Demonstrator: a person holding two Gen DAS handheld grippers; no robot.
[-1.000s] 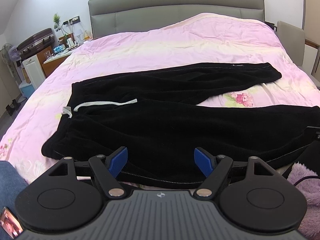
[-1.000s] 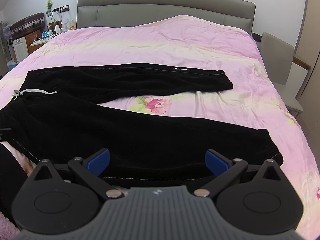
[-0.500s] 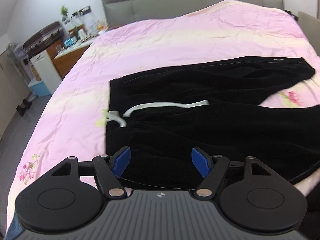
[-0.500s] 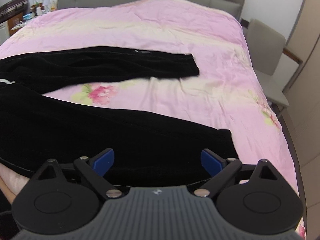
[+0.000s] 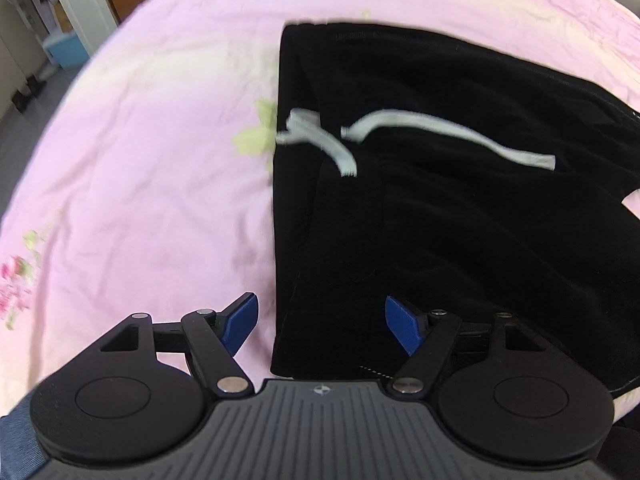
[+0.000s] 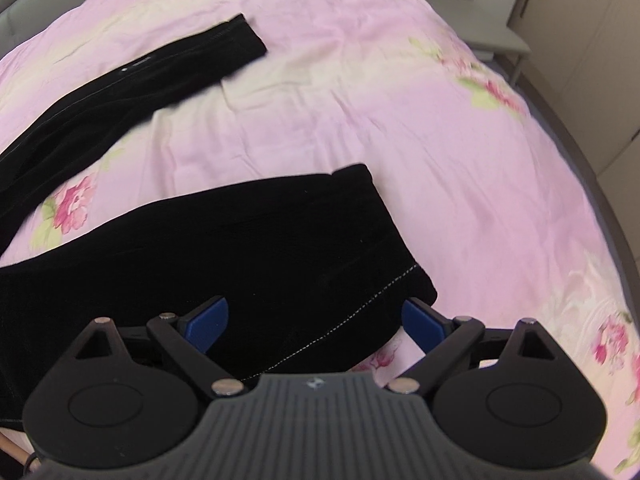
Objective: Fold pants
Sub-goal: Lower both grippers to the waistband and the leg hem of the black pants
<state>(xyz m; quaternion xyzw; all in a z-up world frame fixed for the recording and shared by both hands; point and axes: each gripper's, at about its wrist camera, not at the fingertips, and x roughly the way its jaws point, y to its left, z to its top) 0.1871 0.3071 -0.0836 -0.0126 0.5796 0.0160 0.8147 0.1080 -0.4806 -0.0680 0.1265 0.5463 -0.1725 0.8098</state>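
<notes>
Two grippers are over the bed, and we start with the biggest thing in sight: the pink floral bedspread (image 5: 152,168), which fills both views. On it lie the black pants (image 5: 460,220), spread flat with the two legs apart, bedspread showing between them. In the right wrist view we see the far leg (image 6: 132,88) running toward the head of the bedspread and the near leg (image 6: 240,256) ending at its cuff close to the bedspread's front edge. On the waistband, the white drawstring (image 5: 452,136) lies loose across the black cloth. Our left gripper (image 5: 320,326) sits at the waist corner of the pants, fingers spread wide, the waist edge running between them. Our right gripper (image 6: 316,322) is at the near cuff, fingers likewise wide apart with the cuff between them, nothing clamped.
</notes>
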